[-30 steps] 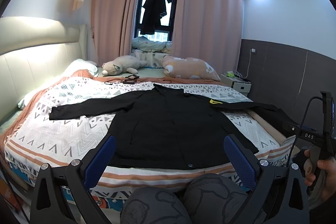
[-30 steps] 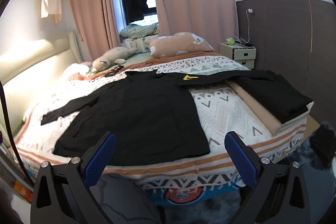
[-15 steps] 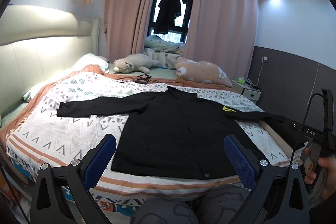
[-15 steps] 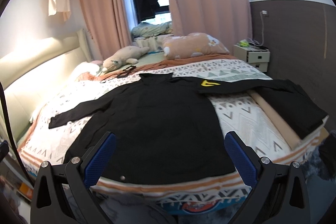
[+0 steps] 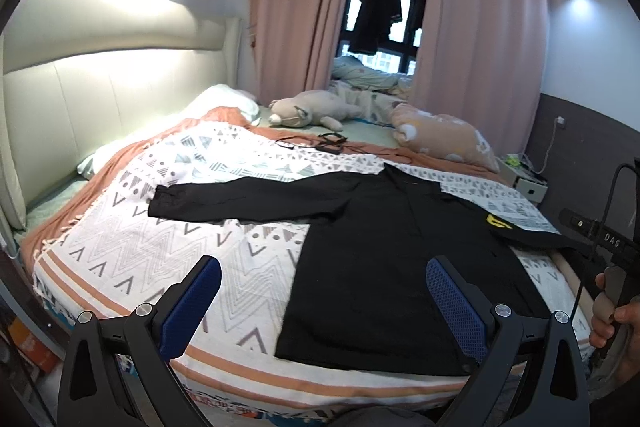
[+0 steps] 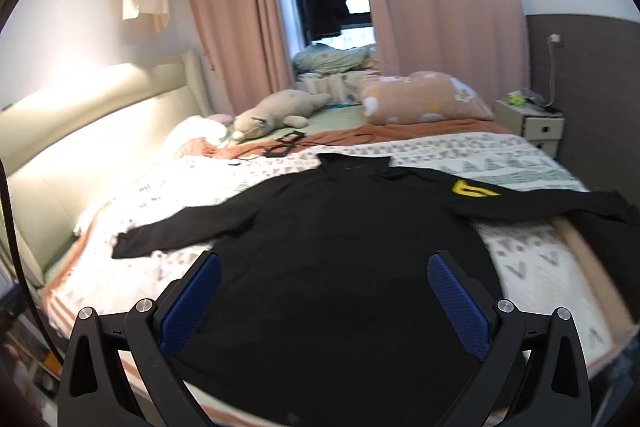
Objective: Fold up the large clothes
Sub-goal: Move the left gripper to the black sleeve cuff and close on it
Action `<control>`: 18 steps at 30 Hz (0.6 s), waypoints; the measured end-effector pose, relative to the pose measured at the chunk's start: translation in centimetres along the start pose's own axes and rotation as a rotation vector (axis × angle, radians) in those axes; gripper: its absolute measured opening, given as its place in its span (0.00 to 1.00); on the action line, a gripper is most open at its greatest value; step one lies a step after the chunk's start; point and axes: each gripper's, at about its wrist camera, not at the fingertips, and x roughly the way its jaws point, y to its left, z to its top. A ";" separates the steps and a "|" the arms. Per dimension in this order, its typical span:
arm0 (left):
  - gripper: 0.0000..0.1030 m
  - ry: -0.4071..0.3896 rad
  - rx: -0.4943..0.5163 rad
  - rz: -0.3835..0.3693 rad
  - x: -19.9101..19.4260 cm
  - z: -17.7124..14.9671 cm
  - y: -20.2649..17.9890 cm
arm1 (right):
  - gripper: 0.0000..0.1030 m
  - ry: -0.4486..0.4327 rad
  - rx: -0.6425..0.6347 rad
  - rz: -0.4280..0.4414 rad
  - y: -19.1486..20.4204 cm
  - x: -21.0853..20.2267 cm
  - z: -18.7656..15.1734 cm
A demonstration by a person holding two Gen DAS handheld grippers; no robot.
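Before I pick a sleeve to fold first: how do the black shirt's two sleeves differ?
The left sleeve lies flat and wholly on the patterned blanket; the right sleeve runs past the bed's side edge, its end off the blanket. The right sleeve carries a yellow emblem; the left sleeve shows none. Both are black, stretched out sideways, and neither is folded yet.

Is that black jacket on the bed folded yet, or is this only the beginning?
Only the beginning. Done: the black jacket lies spread flat on the bed, both sleeves out. In hand: nothing; the left gripper and right gripper hover open. Left: every fold.
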 end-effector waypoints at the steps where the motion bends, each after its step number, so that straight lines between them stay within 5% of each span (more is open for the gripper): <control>1: 0.99 0.008 -0.004 0.009 0.6 0.2 0.4 | 1.00 0.003 0.013 0.020 0.1 0.5 0.2; 18: 0.99 0.149 -0.056 0.147 10.9 3.0 7.2 | 1.00 0.119 0.226 0.018 2.9 17.6 3.6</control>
